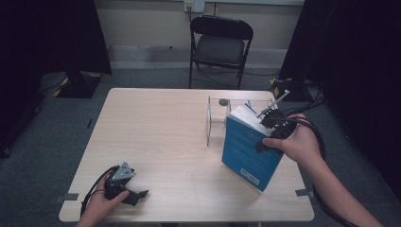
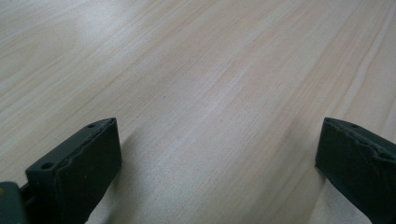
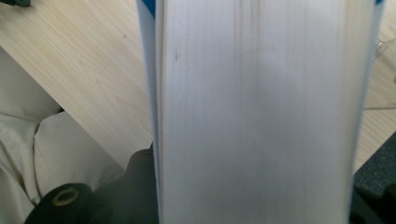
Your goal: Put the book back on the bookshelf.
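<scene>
A thick book with a blue cover (image 1: 248, 152) stands tilted on its lower corner at the table's right side. My right gripper (image 1: 270, 126) is shut on its upper edge, held from the right by a hand. In the right gripper view the white page block (image 3: 261, 93) sits between the two black jaws, which press its covers on either side; my right gripper (image 3: 254, 198) holds it low in that view. At the near left of the table my left gripper (image 1: 137, 194) rests in a hand, open. Its jaws stand wide apart over bare wood, and my left gripper (image 2: 219, 158) holds nothing.
A clear acrylic stand (image 1: 216, 120) is just behind and left of the book, close to it. The light wooden table (image 1: 161, 123) has bare room in its middle and left. A black folding chair (image 1: 220, 45) stands beyond the far edge.
</scene>
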Tool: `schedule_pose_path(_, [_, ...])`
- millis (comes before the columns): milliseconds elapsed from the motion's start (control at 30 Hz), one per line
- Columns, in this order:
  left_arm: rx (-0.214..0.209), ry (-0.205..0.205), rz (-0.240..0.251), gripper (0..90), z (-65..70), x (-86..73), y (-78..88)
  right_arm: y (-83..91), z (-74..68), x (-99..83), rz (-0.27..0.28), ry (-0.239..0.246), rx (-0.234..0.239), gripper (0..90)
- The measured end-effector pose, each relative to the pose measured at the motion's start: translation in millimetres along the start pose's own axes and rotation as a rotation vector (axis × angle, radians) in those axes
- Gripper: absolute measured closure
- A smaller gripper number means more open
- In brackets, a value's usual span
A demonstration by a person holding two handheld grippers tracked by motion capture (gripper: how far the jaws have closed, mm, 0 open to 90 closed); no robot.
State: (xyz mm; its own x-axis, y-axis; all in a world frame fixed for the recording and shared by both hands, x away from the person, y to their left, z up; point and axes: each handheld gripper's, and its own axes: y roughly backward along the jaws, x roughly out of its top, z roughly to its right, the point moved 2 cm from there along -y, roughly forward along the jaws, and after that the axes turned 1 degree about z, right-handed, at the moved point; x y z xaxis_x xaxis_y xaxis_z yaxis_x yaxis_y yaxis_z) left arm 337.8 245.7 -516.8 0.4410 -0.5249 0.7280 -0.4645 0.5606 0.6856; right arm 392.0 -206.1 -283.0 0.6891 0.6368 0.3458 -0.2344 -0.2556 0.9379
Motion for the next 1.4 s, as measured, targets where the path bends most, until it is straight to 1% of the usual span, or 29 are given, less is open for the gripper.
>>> schedule_pose_path(33, [0.0,0.0,0.0,0.0,0.0,0.0,0.0,0.9,3.7,-2.9,-0.004,-0.015,-0.005,61.6])
schedule_pose_path(67, [0.0,0.0,0.0,0.0,0.0,0.0,0.0,1.3,5.7,-4.5,-0.005,-0.016,-0.006,61.6])
schedule_pose_path(100, [0.0,0.0,0.0,0.0,0.0,0.0,0.0,2.1,6.8,-5.8,-0.01,-0.027,-0.009,61.6])
schedule_pose_path(167, [0.0,0.001,0.0,0.0,0.1,0.0,0.0,3.2,9.4,-8.5,-0.013,-0.034,-0.015,61.6])
schedule_pose_path(267, [0.001,0.0,0.0,0.0,0.0,0.0,0.0,5.0,12.6,-11.4,-0.017,-0.03,-0.019,61.6])
schedule_pose_path(300, [0.0,0.001,0.0,0.0,0.0,0.0,0.0,6.0,15.4,-14.0,-0.013,-0.045,-0.026,61.6])
schedule_pose_path(400, [0.0,0.0,0.0,0.0,0.0,0.0,0.0,7.5,18.8,-17.4,-0.011,-0.06,-0.028,61.6])
schedule_pose_path(467, [0.0,0.0,0.0,0.0,0.0,0.0,0.0,8.4,21.0,-18.9,-0.012,-0.06,-0.028,61.6])
schedule_pose_path(500, [0.001,0.0,0.0,0.0,0.0,0.0,0.0,9.1,23.1,-21.4,-0.01,-0.074,-0.03,61.6])
schedule_pose_path(633, [0.0,0.001,0.001,0.0,0.1,0.0,0.0,9.6,27.3,-24.9,-0.016,-0.09,-0.041,61.6])
schedule_pose_path(733, [0.0,0.001,0.0,0.0,0.0,0.0,0.0,10.1,30.1,-27.6,-0.017,-0.092,-0.043,61.6])
schedule_pose_path(800, [0.0,0.001,0.001,0.0,0.0,0.0,0.0,10.8,31.5,-28.4,-0.023,-0.102,-0.045,61.6])
schedule_pose_path(833, [0.001,0.001,0.001,0.0,0.0,0.0,0.0,10.8,32.1,-29.0,-0.022,-0.097,-0.047,61.6])
schedule_pose_path(933, [0.0,0.0,0.0,0.0,0.0,0.0,0.0,11.5,35.7,-31.1,-0.015,-0.106,-0.045,61.6])
schedule_pose_path(967, [0.001,0.001,0.0,0.0,0.0,0.0,0.0,12.3,36.2,-32.0,-0.018,-0.119,-0.042,61.6])
schedule_pose_path(1000, [0.001,0.001,0.0,0.0,0.0,0.0,0.0,12.9,37.2,-33.1,-0.017,-0.115,-0.041,61.6])
schedule_pose_path(1233, [0.0,0.001,0.0,0.0,0.0,0.0,0.0,17.1,41.9,-38.3,-0.013,-0.131,-0.039,61.6])
schedule_pose_path(1300, [0.0,0.001,0.0,0.0,0.0,0.0,0.0,17.4,44.2,-40.8,-0.01,-0.14,-0.05,61.6])
schedule_pose_path(1400, [0.0,0.001,0.0,0.0,0.0,0.0,0.0,18.4,47.8,-43.9,-0.012,-0.152,-0.048,61.7])
